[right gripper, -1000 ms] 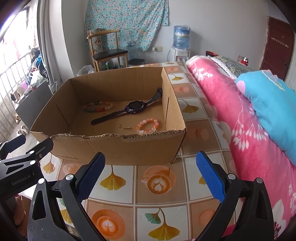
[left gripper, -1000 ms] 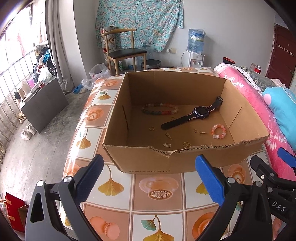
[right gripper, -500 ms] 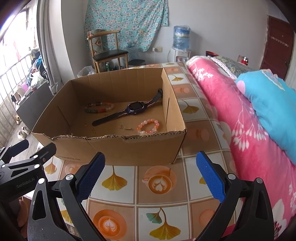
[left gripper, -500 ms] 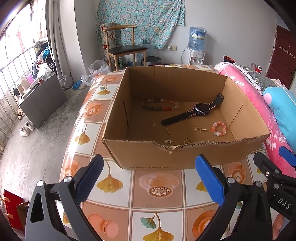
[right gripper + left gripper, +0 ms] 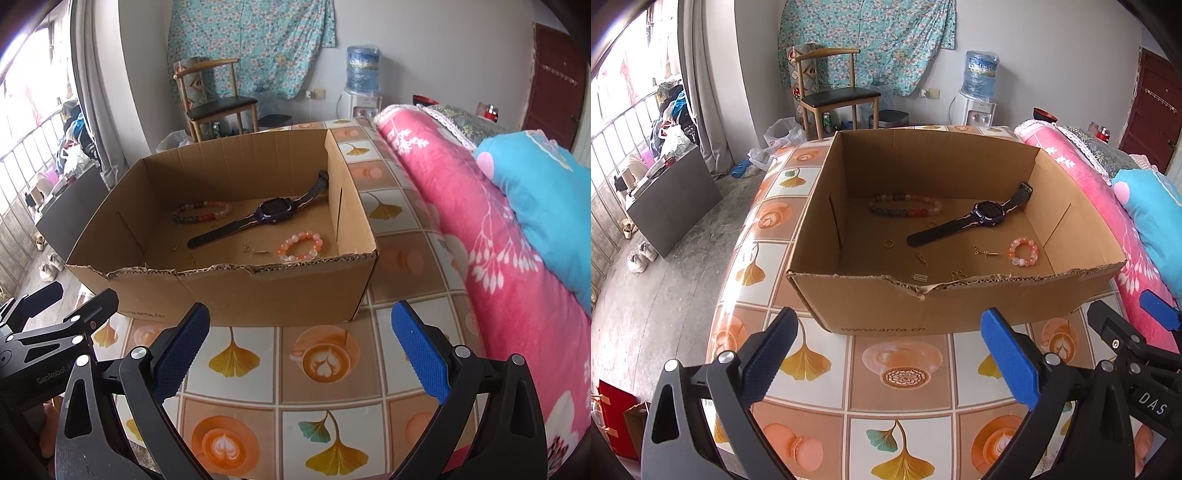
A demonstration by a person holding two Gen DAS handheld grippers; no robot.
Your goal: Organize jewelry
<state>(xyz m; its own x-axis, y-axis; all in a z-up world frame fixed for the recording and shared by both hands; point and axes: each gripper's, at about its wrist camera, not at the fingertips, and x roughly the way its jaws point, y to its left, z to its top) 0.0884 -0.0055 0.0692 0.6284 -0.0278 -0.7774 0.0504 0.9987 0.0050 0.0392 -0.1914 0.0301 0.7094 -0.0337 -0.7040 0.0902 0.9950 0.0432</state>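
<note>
My left gripper (image 5: 888,354) is nearest, fingers spread wide w/ nothing btwn the blue pads (image 5: 1008,360), hovering over the tiled tablecloth (image 5: 905,369). My right gripper (image 5: 301,352) sits the same way, wide apart and empty, just beside the left one; its black frame shows at the right edge of the left wrist view. Both point at the near wall of the cardboard box (image 5: 871,306), which has a torn top edge and sits on the table, not touched by either gripper.

Inside the box, all loose on the floor, nearest first: two small gold pieces by the front wall, a rectangular charm (image 5: 919,277) and a looped one (image 5: 957,275). A bit further in, a small gold earring (image 5: 922,258), a gold chain piece (image 5: 985,253) and a pink bead bracelet (image 5: 1023,252) near the right wall. A gold ring (image 5: 888,243) lies left of the black watch (image 5: 975,220), which runs diagonally across the middle, far strap end up against the right wall. Another tiny ring (image 5: 931,224) sits just behind the strap. Furthest in, a multicolour bead bracelet (image 5: 905,206) near the back wall.

Right of the table, a pink floral blanket (image 5: 480,221) w/ a blue pillow (image 5: 546,184) on it. Beyond the box, a wooden chair (image 5: 836,94), a water dispenser (image 5: 979,92) and a floral cloth (image 5: 864,37) on the wall
</note>
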